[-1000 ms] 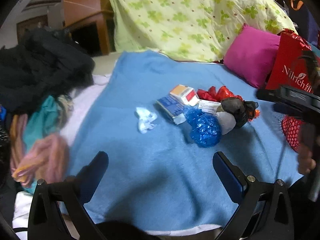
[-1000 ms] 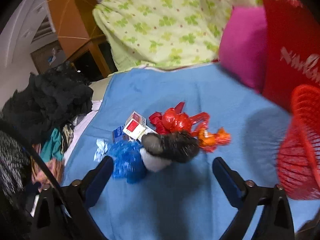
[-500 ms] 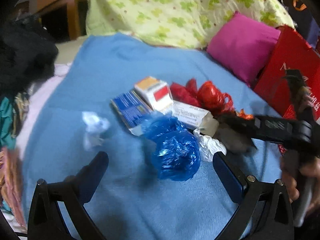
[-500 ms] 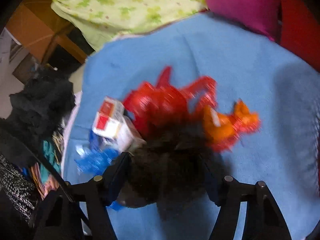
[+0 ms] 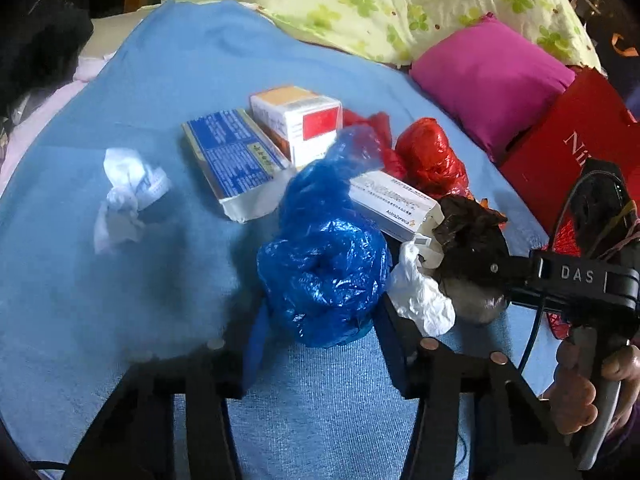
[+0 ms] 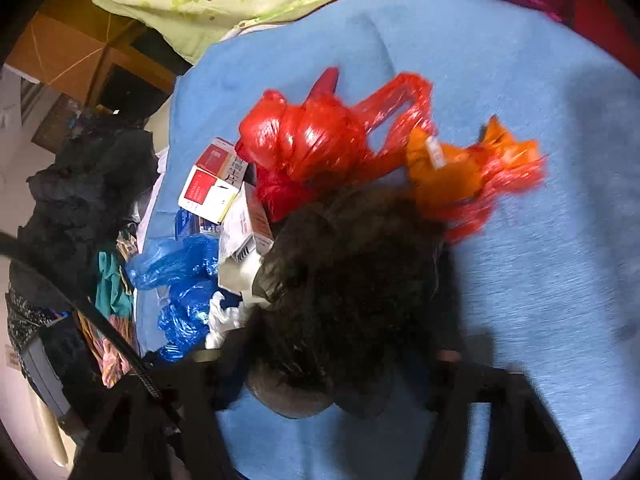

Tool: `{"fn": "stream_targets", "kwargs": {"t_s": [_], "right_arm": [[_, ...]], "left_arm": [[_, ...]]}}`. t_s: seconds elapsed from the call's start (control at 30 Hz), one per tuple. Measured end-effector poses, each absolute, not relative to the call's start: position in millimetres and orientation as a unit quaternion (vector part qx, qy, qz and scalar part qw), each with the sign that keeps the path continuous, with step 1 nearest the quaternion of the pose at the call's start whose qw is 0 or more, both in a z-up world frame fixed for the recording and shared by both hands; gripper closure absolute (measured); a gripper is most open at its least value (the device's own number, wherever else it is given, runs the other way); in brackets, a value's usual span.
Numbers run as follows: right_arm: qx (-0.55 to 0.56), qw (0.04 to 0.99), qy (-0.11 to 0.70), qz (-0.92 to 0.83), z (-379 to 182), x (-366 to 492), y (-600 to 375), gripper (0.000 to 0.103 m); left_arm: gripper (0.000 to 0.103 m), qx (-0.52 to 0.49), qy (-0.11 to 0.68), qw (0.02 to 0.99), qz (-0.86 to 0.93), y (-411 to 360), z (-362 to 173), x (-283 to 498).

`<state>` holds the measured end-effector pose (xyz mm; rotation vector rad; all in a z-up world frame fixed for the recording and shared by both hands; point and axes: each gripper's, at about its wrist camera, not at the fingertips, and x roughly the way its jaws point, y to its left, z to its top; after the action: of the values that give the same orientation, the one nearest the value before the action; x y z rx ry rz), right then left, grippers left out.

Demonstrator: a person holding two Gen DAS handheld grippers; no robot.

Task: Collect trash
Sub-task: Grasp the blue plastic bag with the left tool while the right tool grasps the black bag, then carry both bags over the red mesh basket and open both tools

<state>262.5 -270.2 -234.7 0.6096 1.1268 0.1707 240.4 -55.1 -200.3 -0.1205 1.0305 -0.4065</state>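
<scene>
From the left wrist view, the left tool [image 5: 320,332] is down on the blue blanket [image 5: 140,280] of the bed, its jaws closing around a crumpled blue plastic bag [image 5: 324,276]; the bag sits right between the blue pads and fills the gap, so they look to be pressing on its sides. Behind the bag lie a blue-printed carton [image 5: 232,160], a white box with a red panel [image 5: 304,120] and a long white medicine box [image 5: 394,204], all crowded together. A red plastic bag [image 5: 430,158] sits behind those. A wad of white paper [image 5: 128,196] lies apart to the left. A white scrap of plastic [image 5: 420,292] touches the blue bag's right side. To the right, the right tool [image 5: 476,276] grips a black plastic bag [image 5: 468,232], a person's hand [image 5: 588,388] on its handle. A magenta pillow [image 5: 488,80], a red paper bag [image 5: 572,148] and a green floral quilt [image 5: 380,0] lie beyond.

From the right wrist view, that tool's jaws are closing on the black bag [image 6: 344,280], which bulges between them and hides most of both pads. The red bag [image 6: 308,140] and an orange wrapper [image 6: 448,172] lie just behind it, the blue bag [image 6: 180,280] to its left, dark clothes [image 6: 80,200] piled past the blanket's edge.
</scene>
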Motion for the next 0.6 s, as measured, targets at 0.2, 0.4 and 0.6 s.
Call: {"fn": "stream_targets", "kwargs": {"t_s": [0.2, 0.4, 0.6], "right_arm": [[0.254, 0.845, 0.465, 0.069, -199, 249, -271, 0.059], [0.23, 0.895, 0.374, 0.081, -151, 219, -279, 0.059], [0.205, 0.946, 0.243, 0.065, -97, 163, -309, 0.059]], "left_arm": [[0.054, -0.054, 0.466, 0.865, -0.178, -36, -179, 221], [0.054, -0.023, 0.418, 0.891, -0.173, -44, -135, 191], [0.054, 0.022, 0.347, 0.908, -0.234, -94, -72, 156]]}}
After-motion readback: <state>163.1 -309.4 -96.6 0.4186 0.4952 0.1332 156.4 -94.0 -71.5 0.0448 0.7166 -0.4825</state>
